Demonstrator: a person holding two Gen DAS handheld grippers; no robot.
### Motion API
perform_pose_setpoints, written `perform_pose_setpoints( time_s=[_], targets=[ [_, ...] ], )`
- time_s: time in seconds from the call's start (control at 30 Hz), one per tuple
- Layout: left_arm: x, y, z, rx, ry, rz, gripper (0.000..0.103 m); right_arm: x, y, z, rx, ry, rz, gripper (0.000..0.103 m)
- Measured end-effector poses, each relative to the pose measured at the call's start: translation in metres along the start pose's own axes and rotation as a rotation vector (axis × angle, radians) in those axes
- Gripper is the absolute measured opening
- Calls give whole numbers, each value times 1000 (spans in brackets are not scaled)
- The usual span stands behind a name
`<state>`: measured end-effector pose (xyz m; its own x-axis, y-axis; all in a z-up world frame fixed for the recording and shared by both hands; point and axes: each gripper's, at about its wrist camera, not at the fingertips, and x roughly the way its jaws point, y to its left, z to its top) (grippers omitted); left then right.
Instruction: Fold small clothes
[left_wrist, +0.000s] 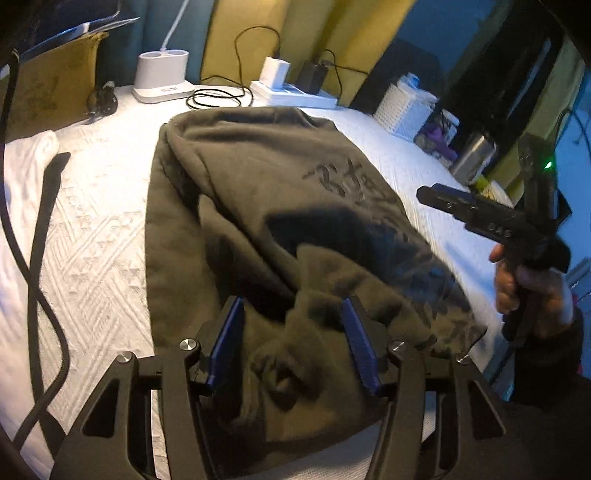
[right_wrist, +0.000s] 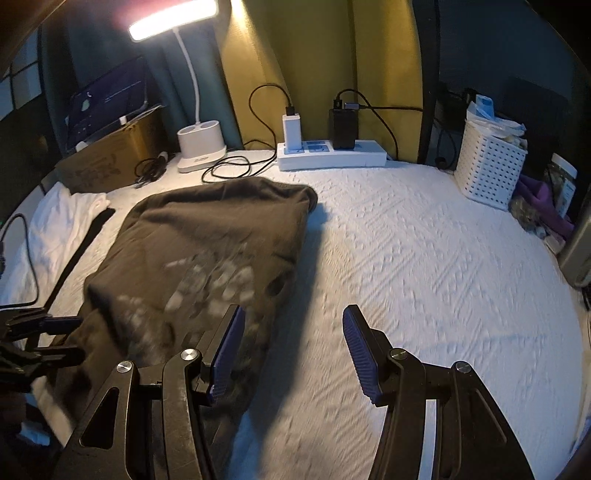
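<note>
A dark olive printed garment (left_wrist: 258, 206) lies folded and rumpled on the white textured bed cover (left_wrist: 96, 236). My left gripper (left_wrist: 293, 332) hovers over its near end, jaws apart, with cloth bunched below and between the blue pads but not pinched. In the right wrist view the same garment (right_wrist: 207, 243) sits left of centre. My right gripper (right_wrist: 293, 347) is open over the bare cover (right_wrist: 424, 258), just right of the garment's edge. In the left wrist view the right gripper (left_wrist: 443, 201) shows at the right, held by a hand (left_wrist: 528, 291). The left gripper (right_wrist: 51, 336) shows at the left edge.
Along the far edge stand a lit desk lamp (right_wrist: 201, 147), a power strip (right_wrist: 332, 157) with chargers and looped cables, and a cardboard box (right_wrist: 110, 158). A white perforated basket (right_wrist: 487, 166) stands at the right. A white cloth (right_wrist: 62, 214) and a black strap (right_wrist: 85, 240) lie left.
</note>
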<state>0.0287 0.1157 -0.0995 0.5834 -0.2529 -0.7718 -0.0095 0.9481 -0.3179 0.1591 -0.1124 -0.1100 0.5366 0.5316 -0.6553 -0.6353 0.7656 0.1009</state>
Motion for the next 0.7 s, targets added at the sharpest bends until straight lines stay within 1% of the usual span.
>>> perform_pose_setpoints(
  time_s=[0.03, 0.07, 0.1, 0.2, 0.3, 0.37, 0.5, 0.63, 0.7],
  targets=[
    [-1, -4, -3, 26, -7, 13, 41, -4, 2, -5, 1, -1, 6, 58],
    [-1, -6, -5, 38, -4, 12, 32, -7, 4, -8, 3, -1, 11, 58],
    [-2, -9, -7, 43, 3, 2, 18, -9, 6, -11, 4, -2, 18, 58],
    [-13, -20, -13, 75, -29, 43, 3, -18, 16, -23, -11, -5, 51, 58],
    [-38, -25, -16, 66, -93, 58, 2, -24, 29, -33, -31, 13, 69, 58],
    [-52, -29, -20, 72, -114, 80, 2, -26, 36, -39, -44, 20, 78, 58],
    [-59, -26, -35, 46, -101, 123, 2, -19, 46, -51, -57, 56, 84, 58],
    [-55, -16, -51, 3, -69, 151, 2, -13, 56, -66, -85, 85, 64, 58],
    [-53, -14, -59, -13, -57, 163, 2, -12, 60, -74, -87, 95, 69, 58]
  ],
)
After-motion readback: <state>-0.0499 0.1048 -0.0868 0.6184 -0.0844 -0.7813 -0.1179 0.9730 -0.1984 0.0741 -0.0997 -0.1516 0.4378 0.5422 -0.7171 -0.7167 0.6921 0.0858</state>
